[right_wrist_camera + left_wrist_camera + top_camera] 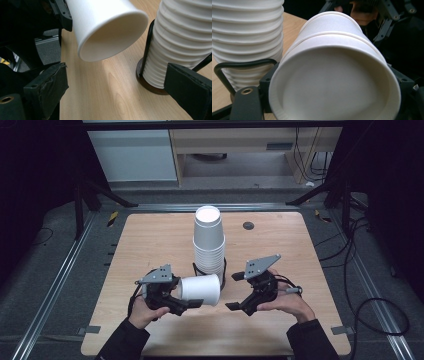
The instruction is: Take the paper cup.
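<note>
From the high view, the left tool (186, 303) grips a single white paper cup (201, 289) lying on its side, bottom toward the hand and open mouth pointing toward the right tool (235, 291). The cup hangs above the wooden surface (150, 245), just in front of a tall stack of cups (209, 245) that stands upside down in a black wire holder (196, 269) near the middle. The right tool sits just to the right of the cup's mouth, jaws spread wide and holding nothing. A small dark round disc (248, 225) lies on the surface farther back, to the right of the stack

The left gripper view looks straight at the recessed bottom of the cup (337, 82), clamped between the two black jaws at either side. It adds what the high view cannot: the ribbed rims of the stack (249, 37) close on the left, the wire loop of the holder (242, 63) wrapping them, and the right tool (384, 22) beyond the cup

The right gripper view gives the opposite end: the cup's open mouth (112, 37) and bare inside, tilted down above the surface (110, 95) and casting a shadow on it. The stack (180, 42) stands at right on the holder's dark round base (146, 85), with a wire upright beside it. This tool's own jaws stand far apart at the bottom corners, touching nothing
</note>
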### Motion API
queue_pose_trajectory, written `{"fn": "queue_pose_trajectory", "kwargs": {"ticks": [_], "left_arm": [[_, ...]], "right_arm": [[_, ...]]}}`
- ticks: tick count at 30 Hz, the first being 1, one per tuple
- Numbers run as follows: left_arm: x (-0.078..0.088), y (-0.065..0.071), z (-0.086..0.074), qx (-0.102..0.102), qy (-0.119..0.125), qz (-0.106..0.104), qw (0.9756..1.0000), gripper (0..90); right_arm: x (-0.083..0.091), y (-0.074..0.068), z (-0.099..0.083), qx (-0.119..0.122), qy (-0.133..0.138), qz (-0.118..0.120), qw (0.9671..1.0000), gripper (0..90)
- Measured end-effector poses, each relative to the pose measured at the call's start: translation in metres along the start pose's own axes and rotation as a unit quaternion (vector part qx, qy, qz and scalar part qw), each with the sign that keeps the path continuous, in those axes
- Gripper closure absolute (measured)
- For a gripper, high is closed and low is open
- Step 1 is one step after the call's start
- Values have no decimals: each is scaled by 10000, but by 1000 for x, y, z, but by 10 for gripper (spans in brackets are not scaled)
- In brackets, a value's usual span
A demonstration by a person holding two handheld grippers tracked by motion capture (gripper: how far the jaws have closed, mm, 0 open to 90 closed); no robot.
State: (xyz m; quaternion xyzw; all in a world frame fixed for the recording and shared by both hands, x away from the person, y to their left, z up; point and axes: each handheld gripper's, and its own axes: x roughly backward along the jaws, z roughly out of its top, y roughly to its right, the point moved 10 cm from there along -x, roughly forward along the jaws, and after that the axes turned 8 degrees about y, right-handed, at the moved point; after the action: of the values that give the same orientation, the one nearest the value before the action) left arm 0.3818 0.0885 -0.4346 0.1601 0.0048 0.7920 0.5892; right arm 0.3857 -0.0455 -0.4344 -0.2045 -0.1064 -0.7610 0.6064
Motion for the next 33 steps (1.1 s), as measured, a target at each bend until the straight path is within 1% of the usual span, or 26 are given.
{"fn": "queue_pose_trajectory", "kwargs": {"ticks": [4,5,9,11,15,18,21,24,27,30,31,33], "left_arm": [[-1,1,2,-51,99,-69,9999,196],[-1,1,2,-59,108,-79,9999,197],[-4,3,3,-34,156,-187,9997,197],[-5,5,4,-5,200,-261,9995,197],[-10,10,6,5,308,-406,9987,197],[-13,14,5,-32,299,-483,9984,197],[-16,17,6,-55,337,-555,9979,197],[-17,19,7,-65,387,-618,9973,198],[-18,22,7,-84,390,-678,9969,198],[-20,24,7,-114,362,-709,9968,198],[-21,25,6,-141,336,-744,9966,199],[-23,26,5,-144,313,-775,9964,199]], "right_arm": [[-4,-3,-4,-168,27,94,9998,54],[-6,-5,-4,-200,67,158,9997,54],[-11,-9,-4,-296,147,278,9991,53],[-14,-10,-4,-316,171,326,9988,51],[-17,-11,-4,-329,232,339,9986,45],[-17,-11,-2,-358,333,359,9982,44],[-17,-12,0,-391,379,410,9977,41],[-17,-14,-1,-397,327,486,9975,39],[-19,-14,-3,-387,275,505,9976,39],[-20,-15,-4,-396,225,555,9974,36],[-22,-16,-6,-390,156,621,9972,36],[-24,-17,-7,-387,117,664,9970,33]]}}
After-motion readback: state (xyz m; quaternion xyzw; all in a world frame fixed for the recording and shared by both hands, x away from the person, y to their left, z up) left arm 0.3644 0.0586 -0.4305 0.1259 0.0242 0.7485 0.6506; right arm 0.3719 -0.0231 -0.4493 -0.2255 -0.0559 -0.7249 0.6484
